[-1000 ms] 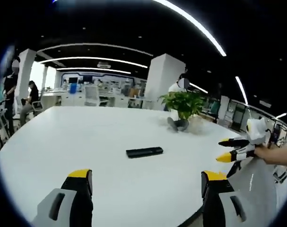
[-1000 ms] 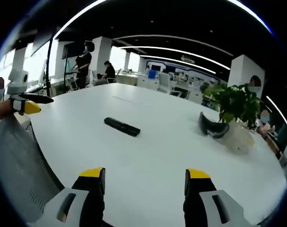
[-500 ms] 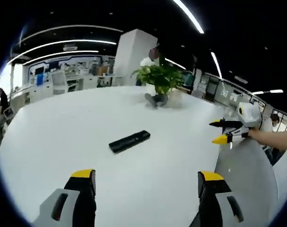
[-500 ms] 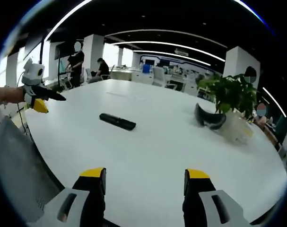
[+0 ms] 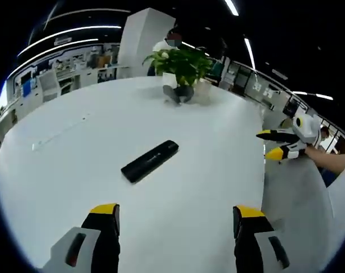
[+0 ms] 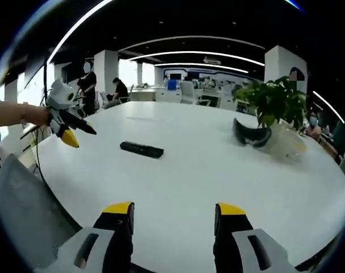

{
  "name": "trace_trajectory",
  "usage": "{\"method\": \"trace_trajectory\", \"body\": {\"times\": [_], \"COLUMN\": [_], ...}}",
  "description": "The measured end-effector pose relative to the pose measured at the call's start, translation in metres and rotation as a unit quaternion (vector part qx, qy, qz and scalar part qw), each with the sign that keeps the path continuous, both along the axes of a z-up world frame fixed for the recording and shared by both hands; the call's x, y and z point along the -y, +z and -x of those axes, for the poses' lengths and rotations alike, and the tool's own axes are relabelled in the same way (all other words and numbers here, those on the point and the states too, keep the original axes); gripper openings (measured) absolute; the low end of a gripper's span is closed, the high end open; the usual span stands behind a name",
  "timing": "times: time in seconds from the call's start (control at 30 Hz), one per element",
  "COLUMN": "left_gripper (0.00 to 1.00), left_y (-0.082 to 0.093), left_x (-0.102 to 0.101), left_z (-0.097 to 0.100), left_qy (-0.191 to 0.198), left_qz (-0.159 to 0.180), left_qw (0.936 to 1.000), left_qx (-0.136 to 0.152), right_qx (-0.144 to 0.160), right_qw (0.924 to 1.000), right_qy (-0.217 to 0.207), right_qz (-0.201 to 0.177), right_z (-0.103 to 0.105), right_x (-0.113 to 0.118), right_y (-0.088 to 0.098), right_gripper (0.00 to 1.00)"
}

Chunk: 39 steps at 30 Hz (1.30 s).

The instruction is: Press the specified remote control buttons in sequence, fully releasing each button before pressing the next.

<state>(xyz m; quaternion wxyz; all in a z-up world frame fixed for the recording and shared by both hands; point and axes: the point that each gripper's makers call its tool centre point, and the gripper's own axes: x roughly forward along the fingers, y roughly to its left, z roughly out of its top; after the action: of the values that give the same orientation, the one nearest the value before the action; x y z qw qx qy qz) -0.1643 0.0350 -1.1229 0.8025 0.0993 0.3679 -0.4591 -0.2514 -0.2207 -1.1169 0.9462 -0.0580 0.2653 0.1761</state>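
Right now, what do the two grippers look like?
Both match. The left gripper and the right gripper each have two black jaws with yellow tips on light grey bodies with dark slots. Seen from the other side, each has a white rounded housing behind the jaws. A thin dark cable hangs near the left one. No sleeves visible.

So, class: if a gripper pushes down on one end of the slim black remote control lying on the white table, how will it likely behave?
The slim black remote control looks rigid, so it probably won't bend. Lying flat on the smooth white table, it may slide or pivot rather than roll. It seems light, so an off-centre press might tip it.
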Motion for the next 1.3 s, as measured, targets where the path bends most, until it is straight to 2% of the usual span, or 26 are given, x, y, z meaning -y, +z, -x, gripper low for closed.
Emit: {"method": "trace_trajectory", "body": {"times": [0.07, 0.13, 0.2, 0.3, 0.4, 0.47, 0.53, 0.63, 0.7, 0.77, 0.83, 0.87, 1.07, 1.2, 1.3], "left_gripper": [0.83, 0.82, 0.79, 0.77, 0.77, 0.76, 0.75, 0.76, 0.76, 0.77, 0.77, 0.77, 0.77, 0.77, 0.77], "left_y": [-0.003, -0.006, -0.007, -0.008, -0.011, -0.014, -0.013, -0.006, -0.011, -0.019, -0.03, -0.034, -0.05, -0.052, -0.053], "left_x": [0.002, 0.008, 0.013, 0.019, 0.015, 0.011, 0.011, 0.026, 0.026, 0.023, 0.018, 0.019, 0.025, 0.029, 0.03], "left_z": [-0.008, -0.014, -0.014, -0.019, -0.036, -0.048, -0.057, -0.061, -0.069, -0.069, -0.069, -0.069, -0.066, -0.069, -0.075], "left_qy": [-0.017, -0.021, -0.028, -0.01, 0.006, 0.013, 0.025, 0.041, 0.037, 0.008, -0.019, -0.028, -0.061, -0.072, -0.092], "left_qz": [-0.021, -0.018, -0.002, 0.036, 0.028, 0.009, 0.006, 0.053, 0.031, -0.017, -0.065, -0.076, -0.122, -0.138, -0.161], "left_qw": [0.9996, 0.9996, 0.9994, 0.9978, 0.9985, 0.9991, 0.9989, 0.9947, 0.9963, 0.9983, 0.9967, 0.9958, 0.99, 0.9873, 0.9824], "left_qx": [0.007, -0.002, -0.023, -0.055, -0.047, -0.038, -0.04, -0.079, -0.07, -0.055, -0.046, -0.043, -0.038, -0.032, -0.022], "right_qx": [-0.004, -0.001, -0.002, -0.001, -0.002, -0.007, -0.016, -0.014, -0.014, -0.016, -0.016, -0.016, -0.024, -0.025, -0.027], "right_qw": [1.0, 0.9999, 0.9999, 1.0, 1.0, 0.9999, 0.9998, 0.9999, 0.9999, 0.9998, 0.9998, 0.9998, 0.9997, 0.9996, 0.9996], "right_qy": [-0.003, -0.005, -0.005, -0.003, -0.002, -0.002, 0.0, 0.001, -0.001, -0.003, -0.004, -0.004, -0.004, 0.003, 0.007], "right_qz": [-0.002, -0.009, -0.01, -0.006, -0.007, -0.009, -0.008, -0.003, -0.004, -0.009, -0.008, -0.006, -0.008, -0.007, -0.005], "right_z": [0.0, -0.001, -0.001, -0.001, -0.001, 0.0, 0.0, 0.001, 0.001, 0.001, 0.001, 0.001, 0.002, 0.002, 0.003], "right_x": [0.001, 0.001, 0.0, 0.0, 0.0, 0.0, -0.001, -0.001, 0.0, 0.0, 0.001, 0.001, 0.002, 0.0, -0.001], "right_y": [-0.001, 0.0, 0.0, 0.0, 0.0, -0.002, -0.005, -0.004, -0.004, -0.004, -0.004, -0.005, -0.007, -0.008, -0.008], "right_gripper": [0.54, 0.53, 0.52, 0.51, 0.5, 0.49, 0.48, 0.48, 0.49, 0.48, 0.48, 0.48, 0.46, 0.42, 0.4]}}
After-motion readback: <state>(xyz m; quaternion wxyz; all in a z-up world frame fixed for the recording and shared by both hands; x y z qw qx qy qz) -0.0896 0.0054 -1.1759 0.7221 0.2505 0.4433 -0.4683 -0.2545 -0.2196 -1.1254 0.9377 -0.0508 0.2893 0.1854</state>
